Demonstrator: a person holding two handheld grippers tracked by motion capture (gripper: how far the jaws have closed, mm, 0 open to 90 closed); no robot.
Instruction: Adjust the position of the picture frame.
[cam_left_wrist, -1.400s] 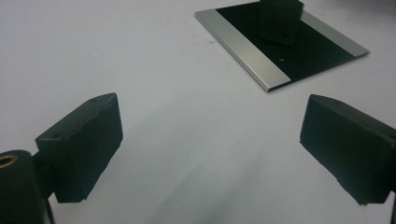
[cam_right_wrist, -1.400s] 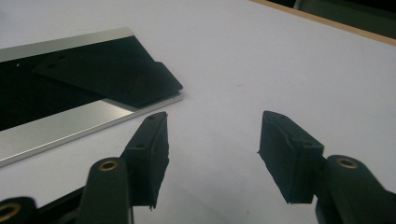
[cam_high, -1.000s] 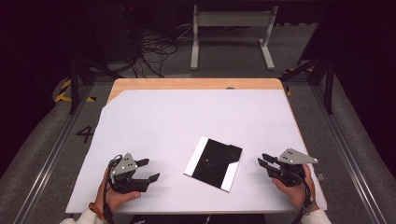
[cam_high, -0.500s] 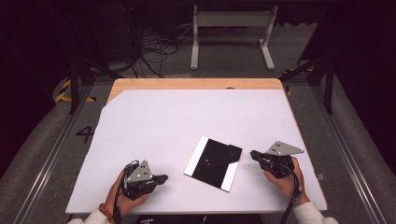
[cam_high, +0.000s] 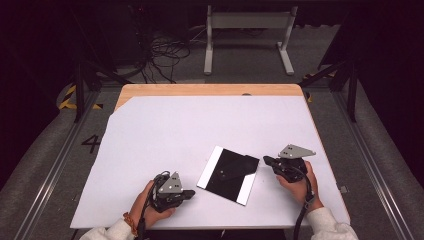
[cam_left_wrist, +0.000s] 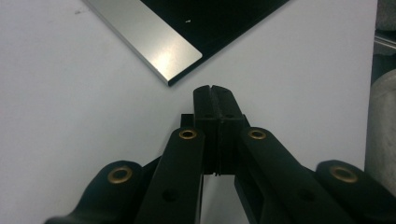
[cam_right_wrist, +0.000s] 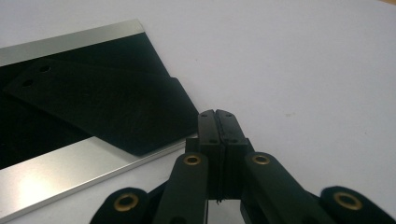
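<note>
One black plate w/ silver edge strips lies flat at 6 o'clock on the white sheet, between my grippers. L gripper at 7, R gripper at 4, jaws shut, empty. Wood table edge at 12, dark floor, cables beyond. Since earlier both hands closed in on the plate.

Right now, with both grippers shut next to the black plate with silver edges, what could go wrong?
1. The left gripper and right gripper are both shut with nothing held. Pushing the plate with shut fingers may just slide it across the smooth white table.
2. The plate lies flat, so the fingers may fail to get under its silver edge.
3. The black strip lying on top could shift or slip off.
</note>
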